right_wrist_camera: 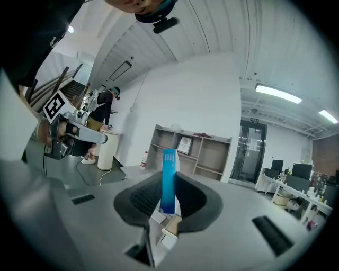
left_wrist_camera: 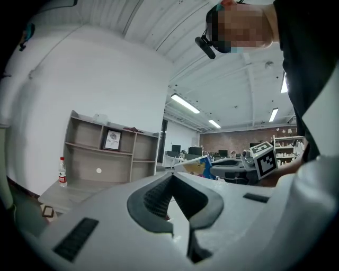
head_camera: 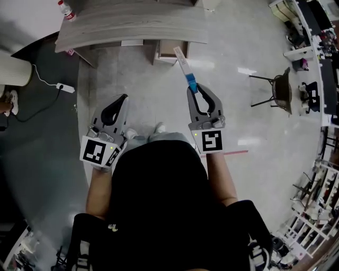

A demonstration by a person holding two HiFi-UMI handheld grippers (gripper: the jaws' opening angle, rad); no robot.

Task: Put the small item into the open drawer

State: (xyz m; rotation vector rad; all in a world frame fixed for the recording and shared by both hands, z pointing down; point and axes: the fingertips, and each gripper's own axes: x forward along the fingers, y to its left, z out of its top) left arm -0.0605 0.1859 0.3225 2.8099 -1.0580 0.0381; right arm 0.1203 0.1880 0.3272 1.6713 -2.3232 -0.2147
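The small item is a long, thin blue-and-white box point(head_camera: 183, 62). My right gripper point(head_camera: 194, 88) is shut on its near end, and the box sticks out ahead towards the grey desk point(head_camera: 106, 24). In the right gripper view the box point(right_wrist_camera: 169, 177) stands on edge between the pads of that gripper point(right_wrist_camera: 168, 200). A pale open drawer point(head_camera: 165, 52) juts from under the desk edge, just beyond the box tip. My left gripper point(head_camera: 121, 100) hangs to the left, shut, with nothing in it. In the left gripper view its jaws point(left_wrist_camera: 172, 177) meet, and the box point(left_wrist_camera: 193, 166) shows off to the right.
A bottle point(head_camera: 66, 10) stands on the desk's left end. A grey shelf unit point(right_wrist_camera: 190, 151) stands behind the desk. A white power strip point(head_camera: 64, 87) and its cable lie on the floor at left, near a white bin point(head_camera: 13, 69). A dark stool point(head_camera: 278, 90) stands at right.
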